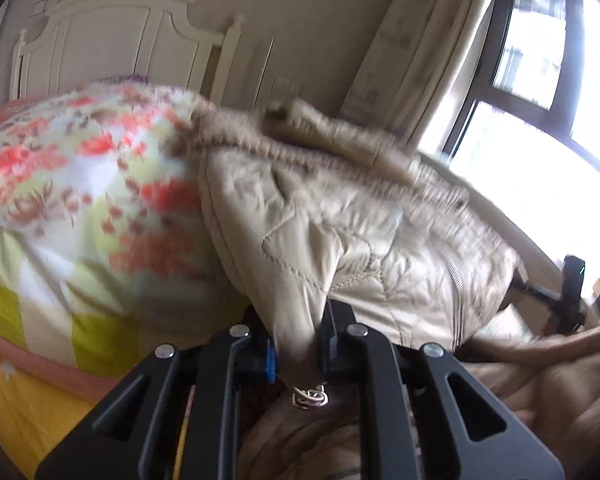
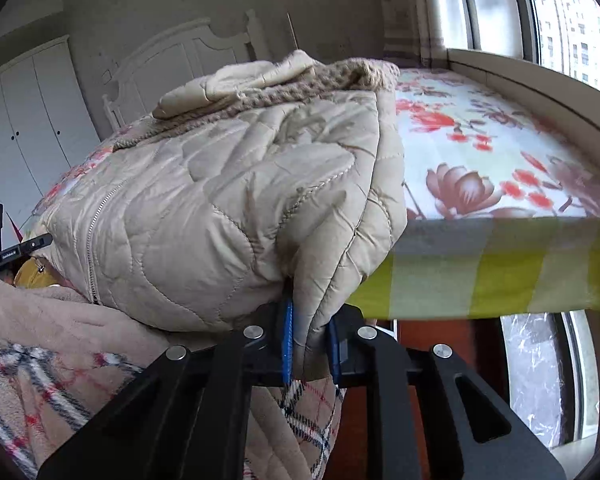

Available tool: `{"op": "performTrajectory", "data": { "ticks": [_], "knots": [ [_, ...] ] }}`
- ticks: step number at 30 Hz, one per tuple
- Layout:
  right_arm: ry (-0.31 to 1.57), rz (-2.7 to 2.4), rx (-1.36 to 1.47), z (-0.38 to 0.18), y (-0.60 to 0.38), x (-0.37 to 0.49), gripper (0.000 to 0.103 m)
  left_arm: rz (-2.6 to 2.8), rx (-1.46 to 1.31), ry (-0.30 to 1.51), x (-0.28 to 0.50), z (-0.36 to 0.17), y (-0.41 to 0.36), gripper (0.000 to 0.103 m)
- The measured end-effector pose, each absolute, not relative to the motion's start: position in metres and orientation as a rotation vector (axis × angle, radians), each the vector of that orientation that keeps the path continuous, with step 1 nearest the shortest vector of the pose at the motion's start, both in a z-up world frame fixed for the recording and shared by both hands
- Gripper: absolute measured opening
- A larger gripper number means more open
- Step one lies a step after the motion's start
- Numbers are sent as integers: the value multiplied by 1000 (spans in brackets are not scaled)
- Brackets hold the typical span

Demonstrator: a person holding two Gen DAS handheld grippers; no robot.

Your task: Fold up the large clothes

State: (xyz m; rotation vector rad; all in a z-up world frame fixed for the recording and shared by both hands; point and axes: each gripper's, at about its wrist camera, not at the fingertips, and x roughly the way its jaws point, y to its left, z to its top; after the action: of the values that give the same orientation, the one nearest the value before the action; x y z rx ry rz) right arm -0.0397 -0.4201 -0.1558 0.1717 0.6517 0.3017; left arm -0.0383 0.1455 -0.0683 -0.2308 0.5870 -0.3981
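On the floral-sheeted bed [image 2: 500, 152] lies a bulky beige quilted jacket [image 2: 228, 184] with knitted collar and zip, its near hem lifted off the mattress edge. The left gripper [image 1: 296, 344] pinches one hem corner, the right gripper [image 2: 310, 344] another; the left view is blurred, perhaps from motion. Open sheet stretches window-side.

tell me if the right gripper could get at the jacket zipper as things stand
Probably not: the right gripper is shut on the jacket hem, so it would have to let go first; the zipper lies uncovered off to its side.
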Motion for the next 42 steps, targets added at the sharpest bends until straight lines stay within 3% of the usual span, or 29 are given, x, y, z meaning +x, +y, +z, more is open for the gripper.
{"op": "performTrajectory", "data": {
  "ticks": [6,12,18,23,26,30,35,38,39,40,42],
  "knots": [
    [428,324,245,-86,-444,-81,17,-518,-312,413,-76,-9,158,14],
    [275,355,216,-29,-446,-123,17,-623,-473,318,-103,12,193,14],
    [181,400,200,30,-433,-112,17,-690,-692,267,-55,39,228,15],
    [319,366,227,78,-425,12,17,-545,-735,397,83,65,226,18],
    [467,298,268,79,-424,109,17,-410,-765,521,181,50,217,19],
    [652,180,313,36,-414,233,18,-165,-764,722,280,-12,203,23],
    [922,76,456,-59,-407,311,23,-82,-771,832,318,-74,198,29],
    [961,101,574,-88,-419,321,23,-126,-831,782,316,-82,209,40],
    [963,110,613,-90,-424,322,23,-143,-845,761,312,-79,212,52],
    [957,124,645,-89,-428,320,24,-153,-857,727,309,-75,217,71],
    [924,166,713,-86,-437,317,26,-76,-832,662,297,-62,220,101]
  ]
}}
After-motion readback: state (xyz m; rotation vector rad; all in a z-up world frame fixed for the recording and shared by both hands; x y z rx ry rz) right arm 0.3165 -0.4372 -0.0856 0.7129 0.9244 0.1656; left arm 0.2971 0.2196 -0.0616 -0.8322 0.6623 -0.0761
